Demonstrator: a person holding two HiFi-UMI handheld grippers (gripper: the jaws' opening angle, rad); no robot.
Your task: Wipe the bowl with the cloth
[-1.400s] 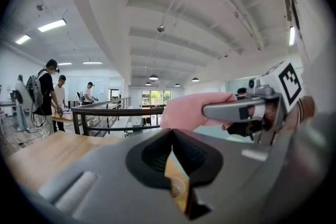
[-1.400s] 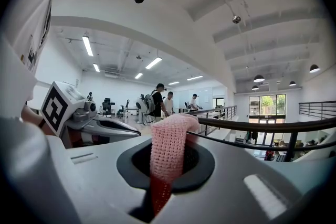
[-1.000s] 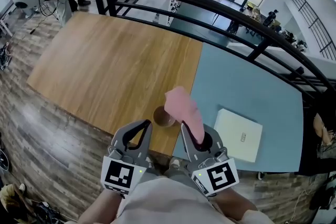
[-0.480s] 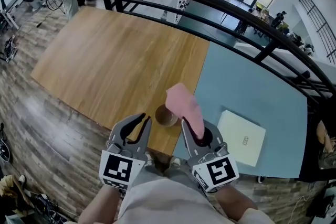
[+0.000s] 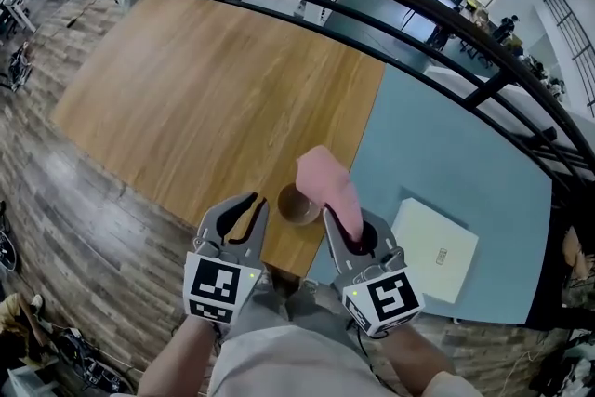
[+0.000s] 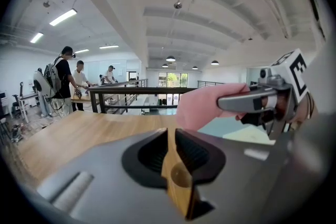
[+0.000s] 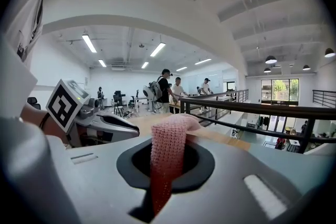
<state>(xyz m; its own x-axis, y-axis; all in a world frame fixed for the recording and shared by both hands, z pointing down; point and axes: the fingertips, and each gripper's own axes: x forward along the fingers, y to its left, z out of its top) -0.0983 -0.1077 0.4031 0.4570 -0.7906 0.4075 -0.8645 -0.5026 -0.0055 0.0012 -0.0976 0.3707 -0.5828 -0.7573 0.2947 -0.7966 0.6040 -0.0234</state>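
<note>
From the head view, the bowl (image 5: 297, 205) sits on the wooden half of the table (image 5: 204, 98), close to its near edge and just beside the seam with the blue half. It lies between the two tools, a little ahead of their tips. The left gripper (image 5: 253, 200) is just to the bowl's left, with its jaws drawn together and nothing in them. The right gripper (image 5: 346, 232) is clamped on the pink cloth (image 5: 325, 186). The cloth's long axis runs away from the jaws and leftward, and its free end crosses the bowl's right rim in this view. Whether it touches the rim I cannot tell.

From the left gripper view, the left gripper (image 6: 169, 131) has its tips meeting, with only a thin slit lower down. A round brown shape in that slit is probably the bowl (image 6: 180, 176). The cloth (image 6: 202, 107) hangs up and to the right.

From the right gripper view, the right gripper (image 7: 167, 144) pinches the cloth (image 7: 168, 149) tightly, and the bowl is hidden. The wipe would seem to need the cloth lowered leftward into the bowl. The left tool is the nearer one to steady it, once opened.
</note>
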